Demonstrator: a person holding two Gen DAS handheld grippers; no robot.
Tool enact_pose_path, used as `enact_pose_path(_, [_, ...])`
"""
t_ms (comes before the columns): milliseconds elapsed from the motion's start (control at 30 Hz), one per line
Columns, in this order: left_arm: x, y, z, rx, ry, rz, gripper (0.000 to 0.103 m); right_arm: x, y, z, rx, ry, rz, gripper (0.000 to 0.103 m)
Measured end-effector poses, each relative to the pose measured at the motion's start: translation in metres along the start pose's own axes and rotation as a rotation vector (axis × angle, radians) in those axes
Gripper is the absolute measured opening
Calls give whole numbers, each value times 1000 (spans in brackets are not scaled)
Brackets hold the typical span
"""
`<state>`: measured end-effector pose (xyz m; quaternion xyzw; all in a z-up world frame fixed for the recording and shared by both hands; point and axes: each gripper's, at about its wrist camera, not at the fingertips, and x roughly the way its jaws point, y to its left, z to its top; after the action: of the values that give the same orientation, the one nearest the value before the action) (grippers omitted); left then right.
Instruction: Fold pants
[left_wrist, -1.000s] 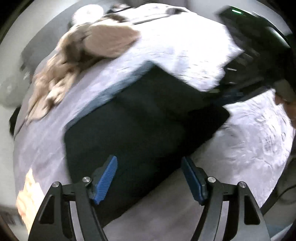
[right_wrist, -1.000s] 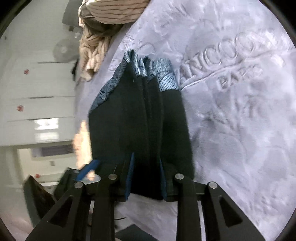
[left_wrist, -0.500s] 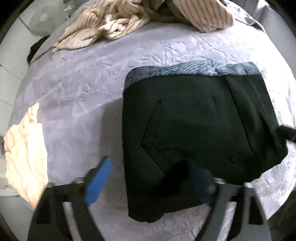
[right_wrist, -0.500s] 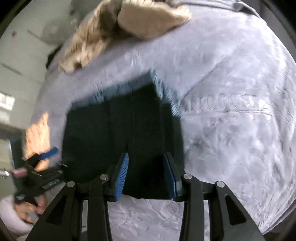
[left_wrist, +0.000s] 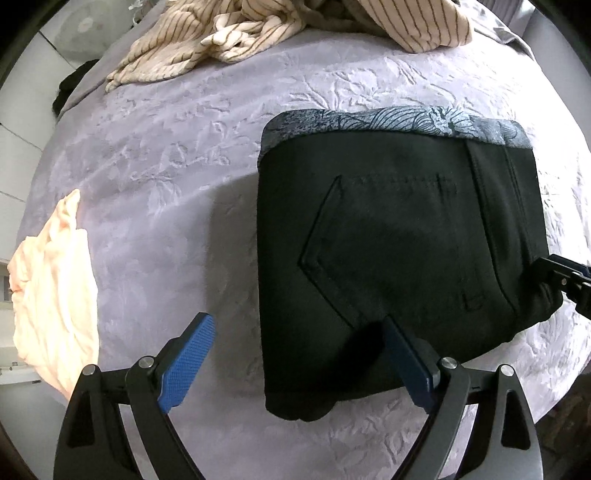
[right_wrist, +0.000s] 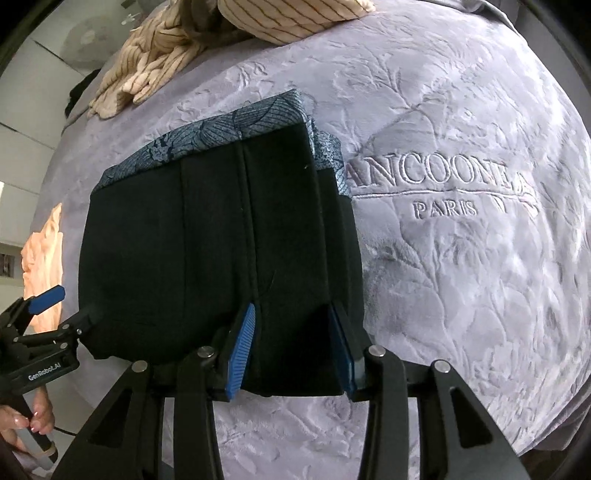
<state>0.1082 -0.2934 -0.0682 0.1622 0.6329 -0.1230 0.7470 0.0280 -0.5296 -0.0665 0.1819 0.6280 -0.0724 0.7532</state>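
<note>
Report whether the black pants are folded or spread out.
Folded: the black pants lie as a compact stacked rectangle on the bedspread, layered edges visible.

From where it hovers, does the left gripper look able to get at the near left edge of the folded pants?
Probably yes: the left gripper is open, straddling that edge of the black pants, with only bare grey bedspread beside it.

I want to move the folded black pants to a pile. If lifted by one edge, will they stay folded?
Probably not: the pants are soft cloth in several loose layers, visible at the near edge, so they would likely droop and unfold. On the plush bedspread they would likely drag, not slide.
</note>
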Motion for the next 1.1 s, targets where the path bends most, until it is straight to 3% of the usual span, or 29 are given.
enact_pose_path(200, [-1, 0, -2, -2, 15, -1, 93, -6, -6, -7, 33, 13, 13, 50])
enact_pose_path(333, [-3, -2, -2, 3, 14, 4, 93, -11, -11, -10, 65, 16, 21, 59])
enact_pose_path(733, [-8, -6, -2, 24, 8, 41, 93, -19, -18, -17, 90, 20, 27, 70])
enact_pose_path(1100, [-8, -6, 0, 29, 53, 64, 93, -21, -23, -17, 105, 25, 26, 77])
